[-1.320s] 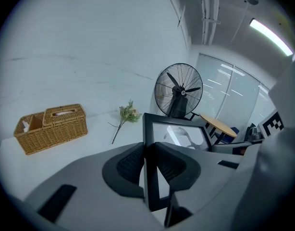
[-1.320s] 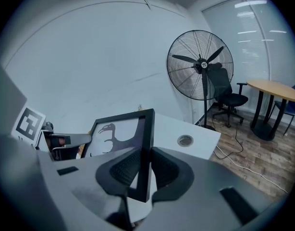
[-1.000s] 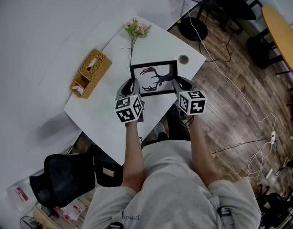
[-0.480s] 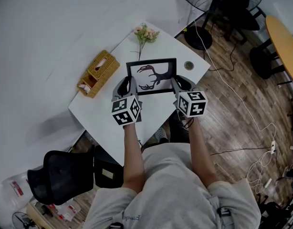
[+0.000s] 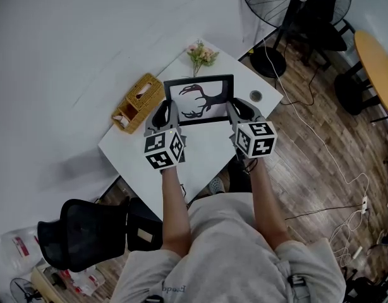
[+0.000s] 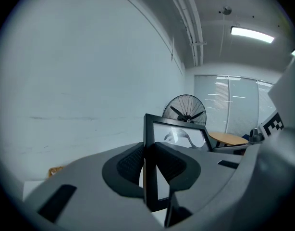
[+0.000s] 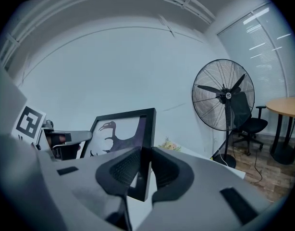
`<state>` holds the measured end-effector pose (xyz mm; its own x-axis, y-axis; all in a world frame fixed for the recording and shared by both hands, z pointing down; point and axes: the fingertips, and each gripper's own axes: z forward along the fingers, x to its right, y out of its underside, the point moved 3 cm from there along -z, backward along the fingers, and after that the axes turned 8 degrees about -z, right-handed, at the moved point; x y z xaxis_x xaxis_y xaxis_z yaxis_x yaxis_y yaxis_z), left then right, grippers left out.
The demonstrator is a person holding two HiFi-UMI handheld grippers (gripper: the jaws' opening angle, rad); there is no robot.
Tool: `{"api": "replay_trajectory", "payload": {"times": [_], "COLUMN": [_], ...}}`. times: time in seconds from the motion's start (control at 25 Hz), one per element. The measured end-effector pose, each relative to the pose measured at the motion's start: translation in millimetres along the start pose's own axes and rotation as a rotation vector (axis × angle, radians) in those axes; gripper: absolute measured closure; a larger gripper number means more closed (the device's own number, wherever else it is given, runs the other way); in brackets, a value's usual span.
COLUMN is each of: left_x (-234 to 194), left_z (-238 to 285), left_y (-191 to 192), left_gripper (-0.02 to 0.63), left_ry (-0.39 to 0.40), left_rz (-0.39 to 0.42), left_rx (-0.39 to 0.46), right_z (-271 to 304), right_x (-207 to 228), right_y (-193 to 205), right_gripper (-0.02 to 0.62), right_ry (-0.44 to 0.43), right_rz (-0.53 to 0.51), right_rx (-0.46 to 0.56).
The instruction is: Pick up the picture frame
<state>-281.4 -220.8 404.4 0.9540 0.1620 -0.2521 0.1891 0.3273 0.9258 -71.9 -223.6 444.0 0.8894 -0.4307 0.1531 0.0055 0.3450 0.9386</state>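
Clamping black rectangular picture frame (image 5: 199, 100) at its side edges, left gripper (image 5: 163, 113) and right gripper (image 5: 238, 110) held it; woven wicker tissue box (image 5: 139, 101), tissue (image 5: 142, 89) inside, sat left.

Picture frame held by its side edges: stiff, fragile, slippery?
Likely stiff: the frame spans flat between the left gripper and right gripper, each shut on a side edge. Probably fragile: its front looks glazed, showing reflections. Narrow smooth edges might slip or pivot.
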Motion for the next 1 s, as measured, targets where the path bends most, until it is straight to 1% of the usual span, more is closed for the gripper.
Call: {"api": "replay_trajectory", "payload": {"times": [0.12,0.24,0.56,1.0], "left_x": [-3.2,-8.3,-19.4,-19.9], "left_z": [-2.6,-2.9,0.8,0.7], "left_y": [-10.3,-11.2,7.8,23.6], "left_gripper": [0.517,0.517,0.517,0.517], "left_ry": [-0.001,-0.005,-0.020,-0.032], "left_rz": [0.008,0.005,-0.024,-0.035], "left_rx": [0.021,0.021,-0.013,-0.039], "right_z": [2.1,5.9,13.3,12.2], "right_x": [-4.8,-8.3,-11.2,-9.6], "right_y": [-11.7,-14.6,1.9,17.7], "right_gripper": [0.518,0.518,0.518,0.518], "right_ry": [-0.008,-0.012,-0.008,-0.011], "right_rz": [-0.016,-0.027,-0.023,-0.021], "right_rx": [0.024,0.024,-0.014,-0.046]}}
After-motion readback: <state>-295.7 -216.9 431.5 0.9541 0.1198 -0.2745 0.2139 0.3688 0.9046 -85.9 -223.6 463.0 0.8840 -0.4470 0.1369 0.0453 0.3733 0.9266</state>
